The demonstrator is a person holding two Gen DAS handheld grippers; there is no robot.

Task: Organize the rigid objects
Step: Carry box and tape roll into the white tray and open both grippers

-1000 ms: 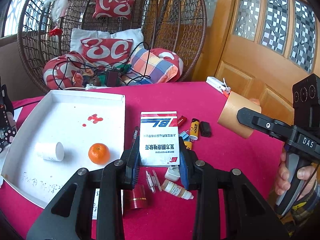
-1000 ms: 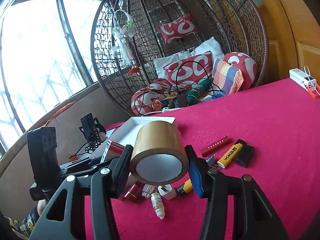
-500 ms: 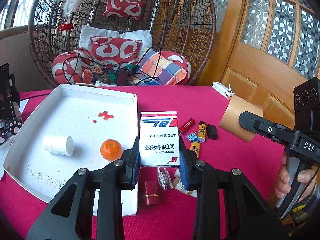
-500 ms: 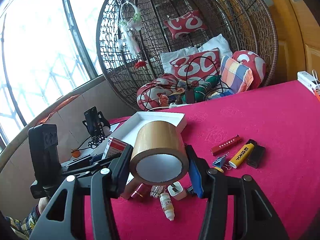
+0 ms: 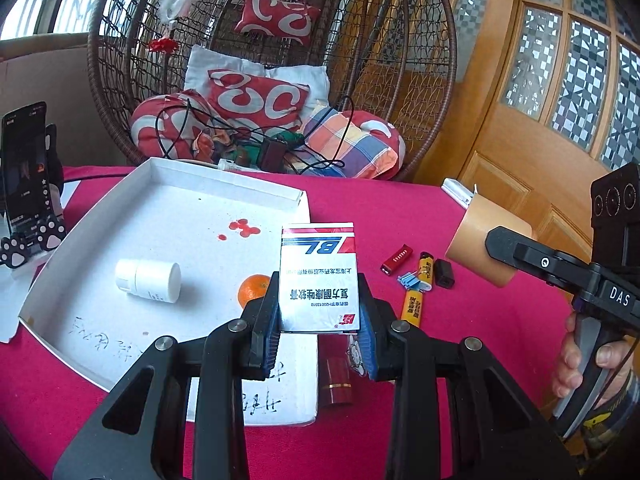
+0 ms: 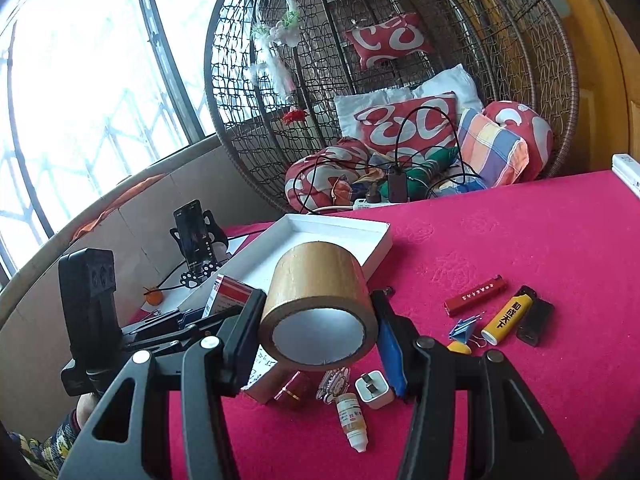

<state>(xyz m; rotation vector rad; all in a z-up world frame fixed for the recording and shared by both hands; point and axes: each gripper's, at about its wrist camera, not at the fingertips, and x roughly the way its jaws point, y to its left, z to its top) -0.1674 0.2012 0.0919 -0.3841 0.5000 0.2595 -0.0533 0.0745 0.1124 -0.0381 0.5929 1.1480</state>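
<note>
My left gripper (image 5: 318, 320) is shut on a white medicine box (image 5: 318, 276) with red and blue stripes, held over the right edge of the white tray (image 5: 168, 184). In the tray lie a white bottle (image 5: 148, 281) and a mandarin (image 5: 253, 288). My right gripper (image 6: 320, 340) is shut on a brown tape roll (image 6: 316, 296), held above the red tablecloth; it also shows in the left wrist view (image 5: 486, 240). The tray shows behind the roll in the right wrist view (image 6: 340, 226).
Loose on the cloth: a red lighter (image 6: 474, 294), yellow lighter (image 6: 508, 314), black lighter (image 6: 536, 322), blue clip (image 6: 462, 326), white plug (image 6: 374, 390), dropper bottle (image 6: 352, 422), red lipstick (image 5: 336, 382). A phone on a stand (image 5: 24, 184) stands left. A wicker chair (image 5: 280, 60) is behind.
My left gripper has moved left with the box, from over the small items to over the tray's right edge. My right gripper with the tape roll has drifted slightly left, toward the tray.
</note>
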